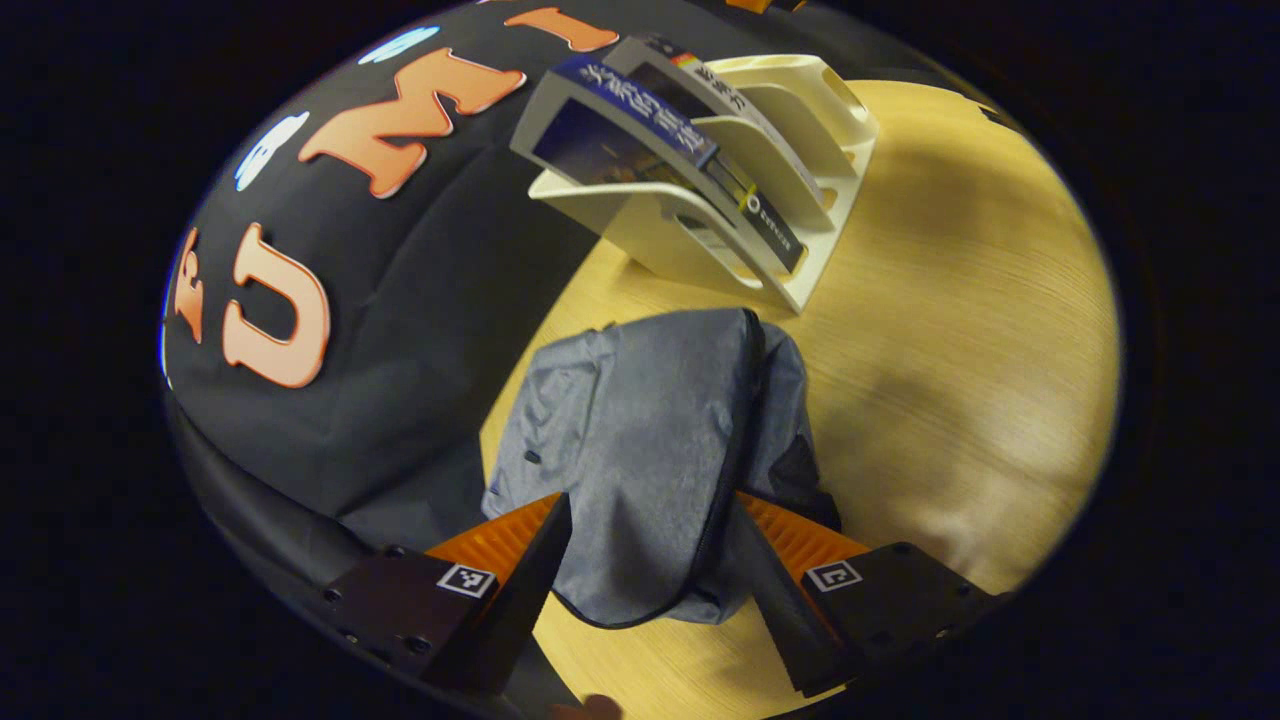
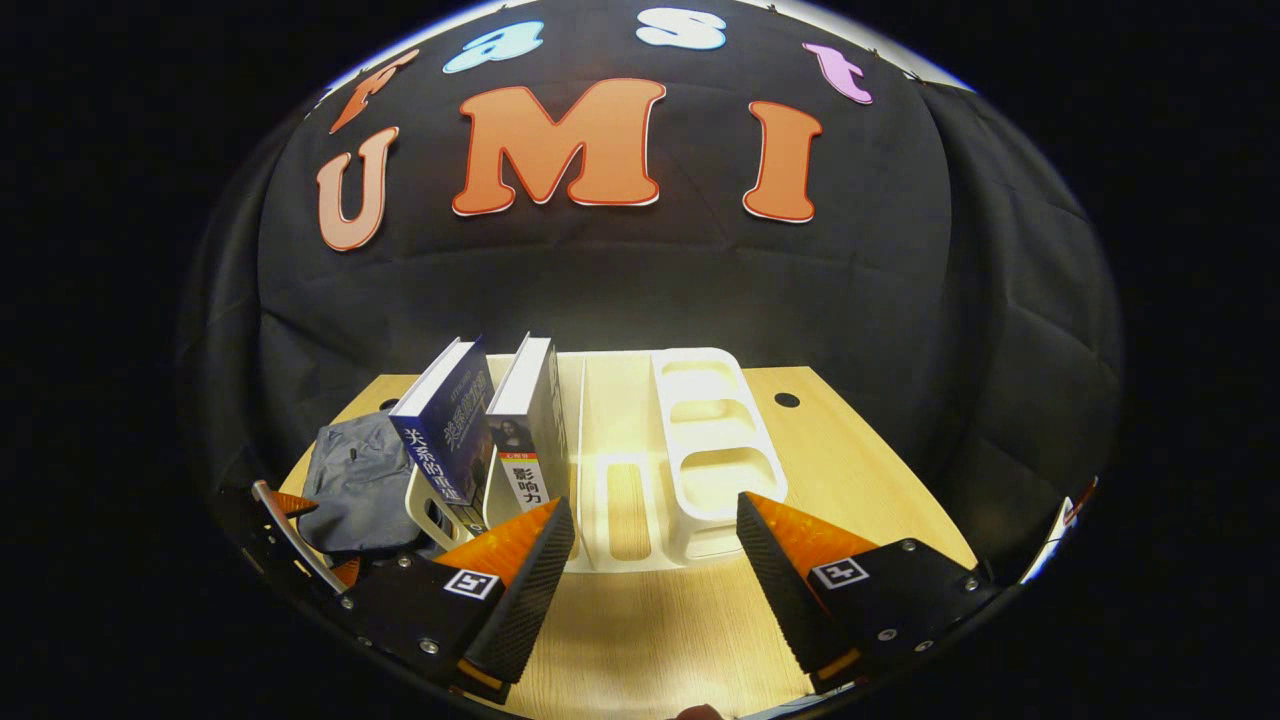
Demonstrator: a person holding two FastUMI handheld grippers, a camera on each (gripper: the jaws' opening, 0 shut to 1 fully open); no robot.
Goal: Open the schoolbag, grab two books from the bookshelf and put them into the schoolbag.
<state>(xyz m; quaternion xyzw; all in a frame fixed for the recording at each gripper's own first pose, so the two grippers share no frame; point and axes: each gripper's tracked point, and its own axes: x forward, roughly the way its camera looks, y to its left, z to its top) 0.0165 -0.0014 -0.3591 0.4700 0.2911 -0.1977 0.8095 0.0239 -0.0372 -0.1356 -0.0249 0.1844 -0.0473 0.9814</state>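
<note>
Your left gripper (image 1: pixel 650 560) hangs over the schoolbag (image 1: pixel 650 450) with its jaws spread wide and nothing between them; your right gripper (image 2: pixel 655 560) faces the bookshelf (image 2: pixel 690 450), likewise parted and empty. The schoolbag lies flat on the wooden table (image 1: pixel 950 400), just in front of the bookshelf and near the booth's cloth wall; its zip (image 1: pixel 735 450) runs as a dark line down the middle of the grey fabric and looks closed, so the opening step is, as I judge it, not yet done.

Expect the bag to be soft and limp; the cloth should bunch and slide under a pinch rather than resist, so pulling the zip with one gripper will likely drag the whole bag across the smooth table unless the other pins the fabric beside it. I cannot make out the zip puller; look for it at one end of the dark line, and take it by the tab rather than by the cloth.

The two books stand upright in the left-hand slots of the white bookshelf, as the right gripper view shows them: the blue book (image 2: pixel 447 440) outermost, the dark book (image 2: pixel 530 430) just beside it, both leaning slightly. They are stiff and probably fairly heavy for their size, with glossy covers that may slip; grip each across its thickness near the top, where it rises clear of the divider, and lift straight up so that the light plastic rack does not tip or come along with it.
</note>
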